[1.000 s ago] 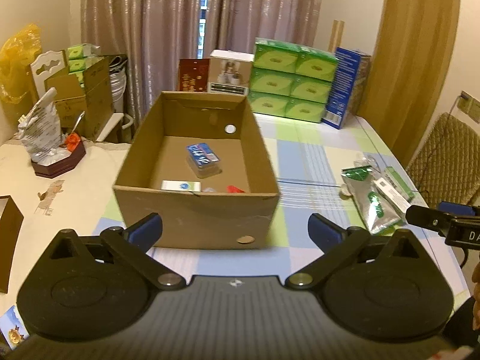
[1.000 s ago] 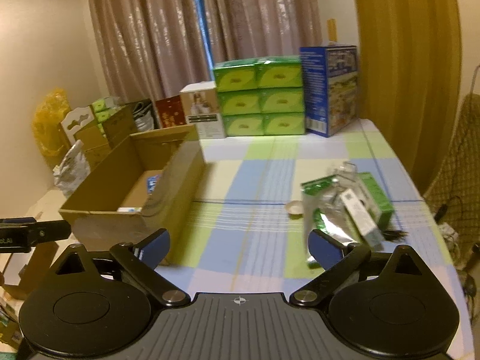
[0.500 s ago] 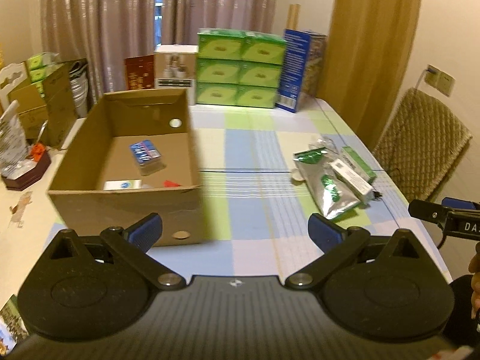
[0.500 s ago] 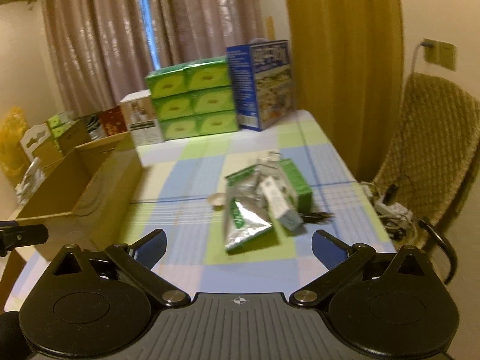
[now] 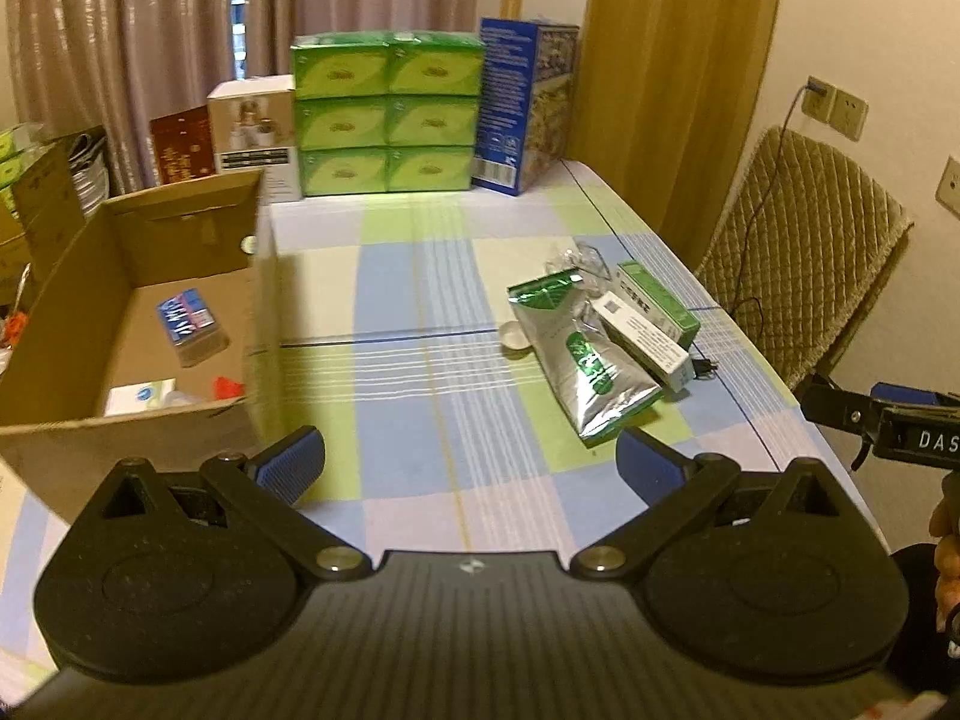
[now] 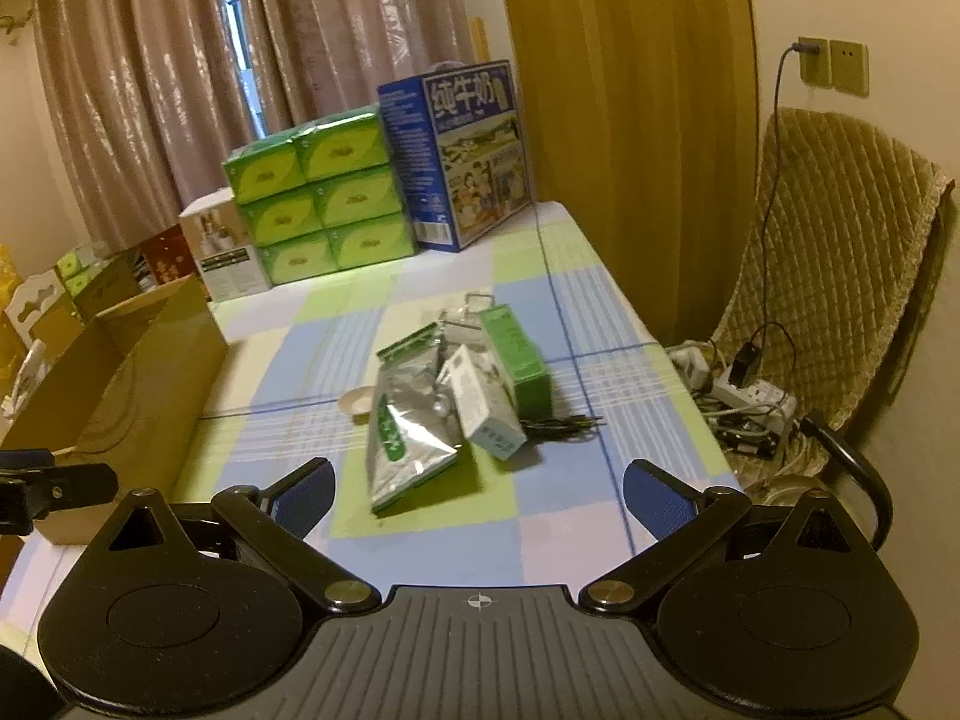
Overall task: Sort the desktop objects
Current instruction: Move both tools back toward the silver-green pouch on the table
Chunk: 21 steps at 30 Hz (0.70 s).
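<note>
Both my grippers are wide open and holding nothing right now. The right gripper is aimed straight at the little pile on the checked tablecloth, the left gripper hangs over the cloth between the pile and the cardboard box, which sits at the left end of the table with a few small things already in it, including a blue pack.

The pile is what's left to sort, as far as I can judge: a silver-green foil pouch, a white carton leaning across its edge, a green carton just behind that, some crinkly clear plastic at the back, a small white cap just left of the pouch, and a thin black cable to the right of the cartons.

My guess on handling:
- The foil pouch looks soft and slick. Probably light, and it'll flop if I pinch a corner. I'd take it across the sealed top edge or the middle.
- The 2 cartons look stiff and light. Easy: close across the narrow sides. The white one sits on top, so it likely goes first.
- The cap is low and flat, so it could skid away from the pads.
- The cable is thin and limp, worst of the lot.

Can't tell what's inside any of them, so weight is a guess.
</note>
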Tool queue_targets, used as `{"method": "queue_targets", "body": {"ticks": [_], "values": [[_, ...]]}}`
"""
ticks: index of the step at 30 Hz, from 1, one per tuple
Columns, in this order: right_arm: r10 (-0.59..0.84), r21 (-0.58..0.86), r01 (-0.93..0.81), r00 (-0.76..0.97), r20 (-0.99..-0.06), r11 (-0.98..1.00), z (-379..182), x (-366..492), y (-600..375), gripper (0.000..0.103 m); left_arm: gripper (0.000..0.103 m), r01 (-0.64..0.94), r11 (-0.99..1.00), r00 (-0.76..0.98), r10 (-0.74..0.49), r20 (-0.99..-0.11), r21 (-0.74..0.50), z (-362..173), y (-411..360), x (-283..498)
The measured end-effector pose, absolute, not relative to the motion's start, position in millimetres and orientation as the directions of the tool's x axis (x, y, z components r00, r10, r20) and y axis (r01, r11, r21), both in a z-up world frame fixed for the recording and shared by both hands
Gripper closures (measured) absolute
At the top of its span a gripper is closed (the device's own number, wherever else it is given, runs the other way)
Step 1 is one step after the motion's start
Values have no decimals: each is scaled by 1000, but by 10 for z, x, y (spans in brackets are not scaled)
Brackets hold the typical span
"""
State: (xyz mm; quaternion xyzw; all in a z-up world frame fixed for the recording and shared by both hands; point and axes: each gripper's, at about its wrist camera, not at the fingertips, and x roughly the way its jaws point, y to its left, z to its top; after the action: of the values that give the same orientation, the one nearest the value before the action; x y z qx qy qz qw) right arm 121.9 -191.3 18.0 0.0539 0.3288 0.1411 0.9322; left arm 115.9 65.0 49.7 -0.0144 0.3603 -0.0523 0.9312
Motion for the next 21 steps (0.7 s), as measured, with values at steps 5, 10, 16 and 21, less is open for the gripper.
{"method": "queue_targets", "body": {"ticks": [5, 10, 16, 21], "values": [[309, 223, -217, 727, -613, 951, 67, 1442, -2018, 10, 1, 129, 990, 715, -136, -686, -63, 384, 448, 1411], [329, 242, -225, 689, -646, 944, -86, 1722, -2052, 29, 1, 163, 984, 687, -164, -708, -71, 223, 266, 1710], [362, 276, -236, 649, -669, 932, -261, 2066, -2004, 42, 1, 186, 979, 663, -190, -724, -86, 22, 131, 2076], [381, 286, -251, 622, -684, 925, -422, 2334, -1923, 47, 2, 183, 976, 645, -211, -735, -120, -150, 99, 2359]]}}
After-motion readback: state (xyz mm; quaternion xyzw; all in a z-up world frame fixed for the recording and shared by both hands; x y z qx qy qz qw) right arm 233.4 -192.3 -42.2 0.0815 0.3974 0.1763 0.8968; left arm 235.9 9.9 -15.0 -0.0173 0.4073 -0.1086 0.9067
